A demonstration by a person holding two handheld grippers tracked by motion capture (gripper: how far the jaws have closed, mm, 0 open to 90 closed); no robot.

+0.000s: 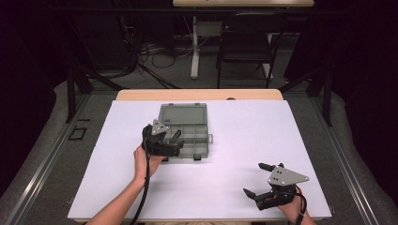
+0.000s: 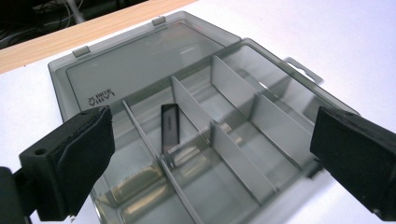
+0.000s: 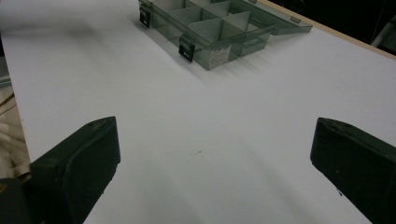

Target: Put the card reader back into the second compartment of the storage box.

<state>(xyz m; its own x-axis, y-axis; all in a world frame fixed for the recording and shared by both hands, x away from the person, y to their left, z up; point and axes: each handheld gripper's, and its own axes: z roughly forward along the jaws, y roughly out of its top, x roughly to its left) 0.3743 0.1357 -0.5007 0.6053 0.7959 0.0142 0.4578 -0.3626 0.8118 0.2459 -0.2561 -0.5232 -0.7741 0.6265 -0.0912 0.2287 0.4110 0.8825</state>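
A smoky plastic organizer box [image 1: 185, 129] is sitting open near the table's [image 1: 244, 122] far edge, its thin dividers [image 2: 233, 154] walling off narrow compartments. A small flash drive [image 2: 170, 128] is occupying one. White tabletop is lying bare around the box.

Looks like a lab or recording studio setup, not anyone's home. There's a white board [image 1: 234, 187] laid over a light wooden table [image 1: 199, 94], black curtains all around, a tangle of cables [image 1: 155, 54] on the grey carpeted floor, plus a black folding chair [image 1: 246, 44] behind.
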